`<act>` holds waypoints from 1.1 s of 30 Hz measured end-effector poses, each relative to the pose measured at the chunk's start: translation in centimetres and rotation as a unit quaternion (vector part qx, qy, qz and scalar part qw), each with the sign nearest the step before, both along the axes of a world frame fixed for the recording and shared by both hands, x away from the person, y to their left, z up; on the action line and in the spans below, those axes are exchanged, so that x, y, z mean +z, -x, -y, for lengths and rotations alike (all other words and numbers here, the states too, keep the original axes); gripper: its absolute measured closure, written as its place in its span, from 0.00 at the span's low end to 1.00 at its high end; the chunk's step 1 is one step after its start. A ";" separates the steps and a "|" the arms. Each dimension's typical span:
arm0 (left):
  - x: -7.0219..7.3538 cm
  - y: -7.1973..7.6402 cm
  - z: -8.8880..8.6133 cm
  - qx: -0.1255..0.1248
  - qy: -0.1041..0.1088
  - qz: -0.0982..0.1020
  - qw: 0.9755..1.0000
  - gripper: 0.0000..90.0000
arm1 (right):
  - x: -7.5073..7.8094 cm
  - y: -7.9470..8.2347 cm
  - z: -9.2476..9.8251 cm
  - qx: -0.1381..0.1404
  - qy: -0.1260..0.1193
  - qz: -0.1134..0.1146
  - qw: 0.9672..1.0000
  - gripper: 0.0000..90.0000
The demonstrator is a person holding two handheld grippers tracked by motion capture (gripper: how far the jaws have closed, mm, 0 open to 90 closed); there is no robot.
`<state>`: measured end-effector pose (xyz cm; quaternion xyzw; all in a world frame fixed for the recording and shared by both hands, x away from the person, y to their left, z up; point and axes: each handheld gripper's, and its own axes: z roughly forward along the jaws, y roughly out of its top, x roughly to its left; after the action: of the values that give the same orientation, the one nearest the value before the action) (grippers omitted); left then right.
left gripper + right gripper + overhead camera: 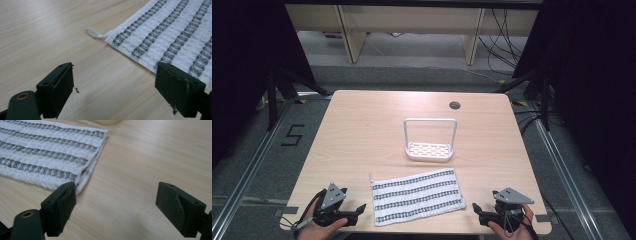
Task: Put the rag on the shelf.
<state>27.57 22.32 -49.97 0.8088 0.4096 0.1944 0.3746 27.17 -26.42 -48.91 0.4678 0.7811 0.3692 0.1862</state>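
Observation:
A white cloth with grey patterned stripes (417, 195) lies flat near the table's front edge. A small loop (93, 32) sticks out from one corner of the cloth (170, 37). My left gripper (357, 212) rests on the table just left of the cloth, open, nothing between its jaws. Just right of the cloth sits my right gripper (477, 211), open and empty too. In the right gripper view the cloth's near corner (50, 155) lies beside the left jaw. A white rack with a tall wire handle (430, 140) stands behind the cloth, mid-table.
A round cable hole (455, 105) sits near the table's far edge. The wooden table top (362, 135) is bare around the rack. Black stands and cables line the floor on both sides, and a "5" is marked on the floor at left.

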 end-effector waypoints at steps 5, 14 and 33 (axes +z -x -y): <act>0.0 -0.2 0.4 -0.013 0.008 0.000 1.000 0.16 | 0.0 0.0 -0.1 -0.001 0.000 -0.001 1.000 0.20; 0.5 -0.8 2.1 -0.053 0.064 0.005 0.997 0.16 | 0.0 -0.1 -0.2 0.000 -0.003 0.003 1.000 0.20; 2.9 -5.0 8.1 -0.124 0.074 -0.018 0.989 0.16 | 0.6 -0.3 -0.8 0.011 -0.004 0.013 1.000 0.25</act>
<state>32.53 14.21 -47.08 0.8265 0.3261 0.1008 0.4477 27.45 -25.57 -48.29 0.4551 0.7820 0.3809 0.1904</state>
